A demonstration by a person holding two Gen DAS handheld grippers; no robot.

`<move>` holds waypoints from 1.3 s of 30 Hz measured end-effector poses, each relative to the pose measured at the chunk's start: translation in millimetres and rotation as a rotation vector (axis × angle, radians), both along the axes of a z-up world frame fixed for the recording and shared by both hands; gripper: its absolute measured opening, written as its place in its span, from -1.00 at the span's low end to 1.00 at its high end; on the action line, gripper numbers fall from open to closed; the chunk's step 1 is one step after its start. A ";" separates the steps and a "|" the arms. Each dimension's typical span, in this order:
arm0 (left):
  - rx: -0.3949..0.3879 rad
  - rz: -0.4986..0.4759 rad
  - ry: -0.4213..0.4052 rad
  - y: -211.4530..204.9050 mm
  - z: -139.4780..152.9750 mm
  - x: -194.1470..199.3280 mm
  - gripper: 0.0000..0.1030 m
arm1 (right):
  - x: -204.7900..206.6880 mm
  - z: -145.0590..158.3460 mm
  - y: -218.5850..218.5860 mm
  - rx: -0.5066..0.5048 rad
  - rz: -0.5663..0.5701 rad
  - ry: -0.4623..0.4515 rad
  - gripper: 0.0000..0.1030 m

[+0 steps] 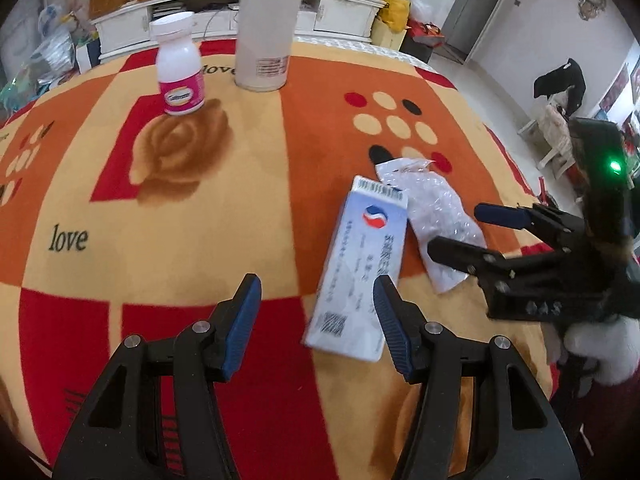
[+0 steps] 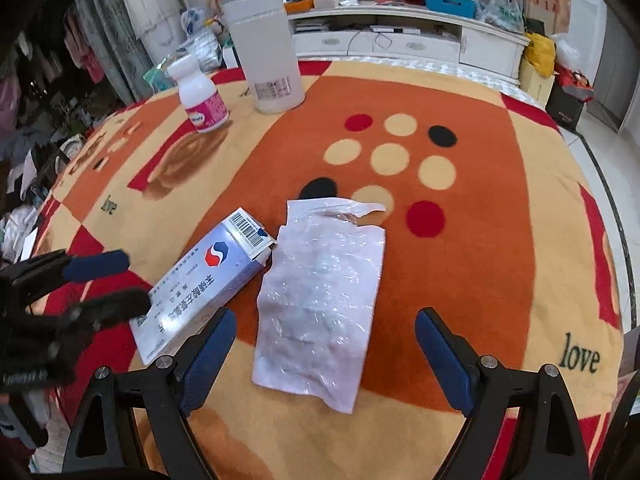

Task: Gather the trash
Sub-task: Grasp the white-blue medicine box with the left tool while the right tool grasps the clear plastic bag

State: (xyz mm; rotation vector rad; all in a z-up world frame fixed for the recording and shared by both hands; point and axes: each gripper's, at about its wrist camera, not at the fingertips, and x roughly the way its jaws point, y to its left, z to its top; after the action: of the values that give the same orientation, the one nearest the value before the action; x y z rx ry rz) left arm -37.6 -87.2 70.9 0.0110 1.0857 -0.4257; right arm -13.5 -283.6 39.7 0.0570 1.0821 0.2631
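Observation:
A pale blue medicine box lies flat on the patterned blanket, with a torn clear plastic wrapper just right of it. My left gripper is open and empty; the box's near end lies by its right finger. My right gripper is open and empty, its fingers on either side of the wrapper's near end. The box lies left of the wrapper. The right gripper also shows in the left wrist view, the left gripper in the right wrist view.
A white pill bottle with a pink label and a tall white canister stand upright at the far side of the blanket. Behind them is a white cabinet cluttered with bags and boxes. Tiled floor lies to the right.

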 end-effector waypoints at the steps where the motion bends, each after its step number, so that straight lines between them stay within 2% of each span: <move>1: -0.005 0.006 0.001 4.4 0.9 -0.9 0.11 | 2.3 -1.9 2.4 -0.003 0.000 0.004 0.73; 6: -0.020 0.025 0.003 15.8 1.5 -4.6 0.11 | 10.8 -9.5 9.9 -0.058 -0.006 0.005 0.72; 7: -0.024 0.023 0.005 14.9 0.6 -5.4 0.11 | 12.6 -12.4 8.7 -0.061 -0.010 0.011 0.66; 13: -0.030 -0.023 0.004 -6.9 -4.4 -6.2 0.23 | 15.8 -13.9 3.7 -0.053 -0.013 0.009 0.63; 14: -0.021 -0.033 -0.002 -12.0 -5.1 -5.7 0.23 | 16.8 -14.9 3.7 -0.058 -0.012 0.014 0.65; 16: 0.007 -0.052 -0.015 -22.1 -7.0 -4.6 0.23 | 20.5 -18.3 8.1 -0.090 0.016 0.036 0.84; 18: 0.031 -0.065 -0.021 -27.9 -9.4 -4.0 0.23 | 22.0 -19.2 11.6 -0.115 0.031 0.049 0.86; 21: 0.055 -0.069 -0.027 -27.7 -11.8 -5.5 0.23 | 23.0 -17.2 4.8 -0.078 0.004 0.046 0.84; 24: 0.056 -0.059 -0.017 -20.3 -14.0 -5.7 0.23 | 22.2 -14.8 -1.5 -0.082 -0.011 0.029 0.64; 27: 0.054 -0.046 -0.003 -19.7 -16.6 -1.4 0.23 | 20.1 -9.7 -7.4 -0.096 -0.018 0.005 0.22; 31: 0.048 -0.061 -0.002 -34.2 -17.9 4.2 0.23 | 12.1 -4.7 -21.0 -0.049 -0.014 -0.004 0.16; 36: 0.117 -0.085 -0.004 -61.0 -28.7 15.0 0.23 | -9.8 9.5 -43.4 -0.009 -0.050 -0.051 0.10; 39: 0.139 -0.064 -0.011 -64.3 -35.3 22.0 0.23 | -22.0 14.7 -51.5 0.000 -0.055 -0.064 0.10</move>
State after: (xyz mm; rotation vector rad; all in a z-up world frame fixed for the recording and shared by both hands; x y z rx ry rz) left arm -15.6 -151.5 35.6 0.1711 1.1048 -0.4062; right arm -35.5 -335.1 54.4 0.0777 1.0156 0.2142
